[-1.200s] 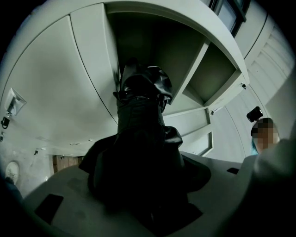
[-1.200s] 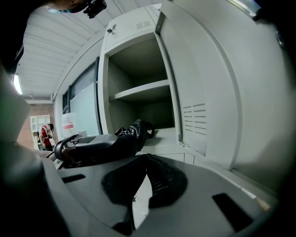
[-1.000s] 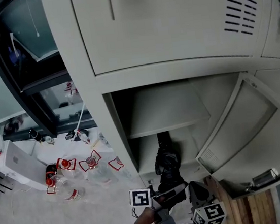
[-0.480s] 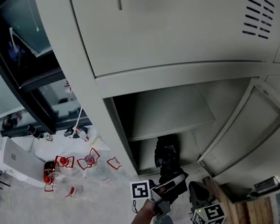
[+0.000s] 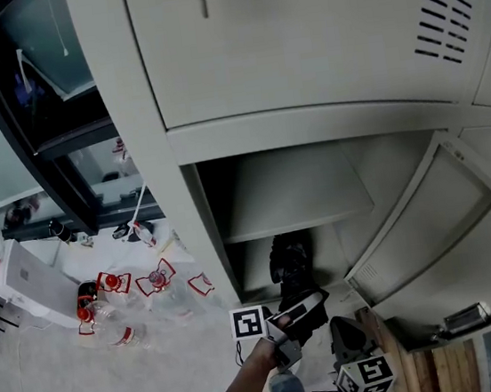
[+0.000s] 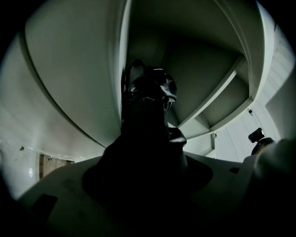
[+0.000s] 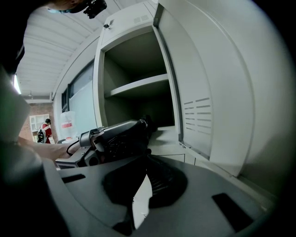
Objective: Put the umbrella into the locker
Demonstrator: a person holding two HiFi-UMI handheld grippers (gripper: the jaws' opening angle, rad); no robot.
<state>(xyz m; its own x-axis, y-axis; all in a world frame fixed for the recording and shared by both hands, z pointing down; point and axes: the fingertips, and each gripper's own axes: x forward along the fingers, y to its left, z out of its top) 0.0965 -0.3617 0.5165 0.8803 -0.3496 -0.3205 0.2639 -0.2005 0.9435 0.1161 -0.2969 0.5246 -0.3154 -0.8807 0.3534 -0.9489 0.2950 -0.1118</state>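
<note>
The black folded umbrella [image 5: 289, 264] stands on end in the locker's lower compartment [image 5: 258, 274], under the shelf [image 5: 302, 217]. My left gripper [image 5: 294, 315] is shut on the umbrella's near end at the opening. In the left gripper view the umbrella [image 6: 150, 92] runs from the jaws up into the dark compartment. My right gripper [image 5: 347, 340] hangs just right of the left one, below the open door [image 5: 430, 238], jaws shut on nothing. The right gripper view shows its own gripper [image 7: 142, 181], the left gripper [image 7: 115, 137] and the umbrella's tip [image 7: 147, 121].
The grey locker's upper door [image 5: 296, 31] is closed. Several clear bottles with red labels [image 5: 120, 297] lie on the pale floor at left, by a white box [image 5: 24, 282]. Wood flooring [image 5: 430, 372] lies under the open door. A dark window frame [image 5: 32, 138] stands at far left.
The left gripper has edged up toward the locker opening with the umbrella still in it. The right gripper has stayed in place.
</note>
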